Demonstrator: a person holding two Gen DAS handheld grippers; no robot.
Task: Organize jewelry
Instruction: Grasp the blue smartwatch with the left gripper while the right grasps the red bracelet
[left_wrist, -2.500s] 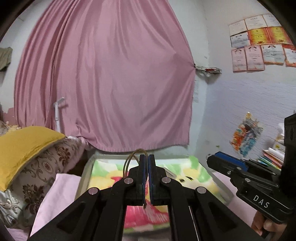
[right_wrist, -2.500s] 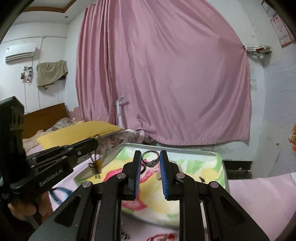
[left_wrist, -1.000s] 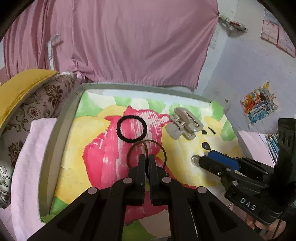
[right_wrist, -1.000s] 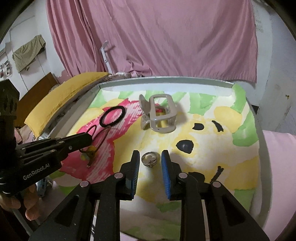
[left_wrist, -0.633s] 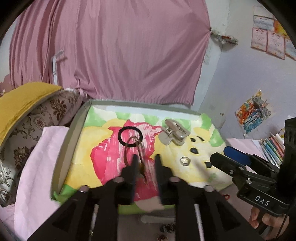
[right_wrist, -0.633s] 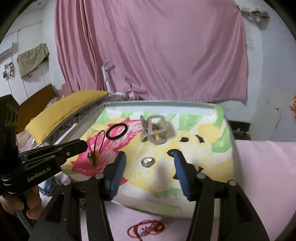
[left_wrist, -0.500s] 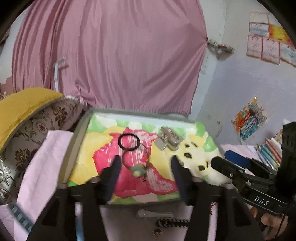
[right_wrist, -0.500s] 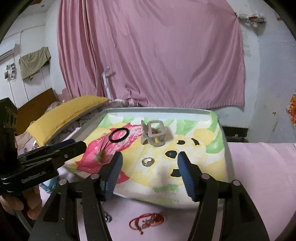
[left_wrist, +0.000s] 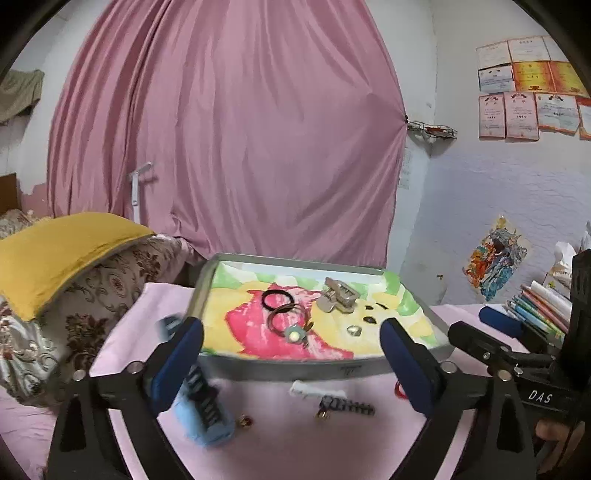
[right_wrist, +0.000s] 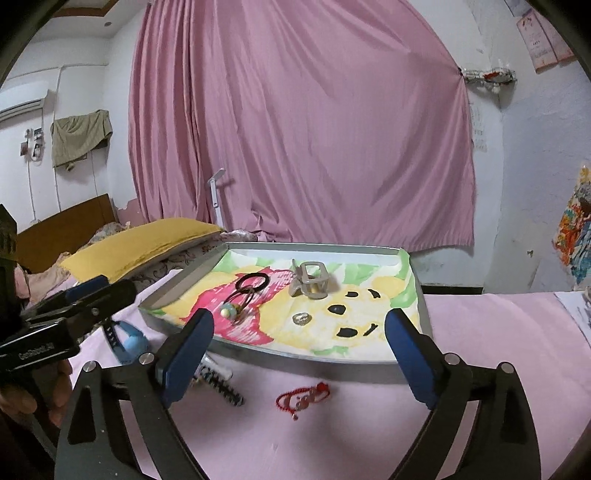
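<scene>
- Tray (left_wrist: 207, 280) (right_wrist: 415, 295) sits on pink bedsheet (left_wrist: 277, 443) (right_wrist: 332, 435).
- Left hand-held gripper (left_wrist: 291, 363) and right hand-held gripper (right_wrist: 299, 350): both spread wide, empty, near tray's front edge.
- On tray: hair clip (left_wrist: 338, 295) (right_wrist: 310, 282), black hair tie (left_wrist: 276, 298) (right_wrist: 253, 281), ring (left_wrist: 354, 329) (right_wrist: 301, 317).
- Red bracelet (right_wrist: 303, 398) lies on sheet, just before tray.

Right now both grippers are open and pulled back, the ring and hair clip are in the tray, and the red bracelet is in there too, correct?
Not quite. The red bracelet lies on the pink cloth in front of the tray, not in it; the right wrist view shows this. The rest holds: the left gripper and right gripper are open and back, and the ring and hair clip are in the tray.
</scene>
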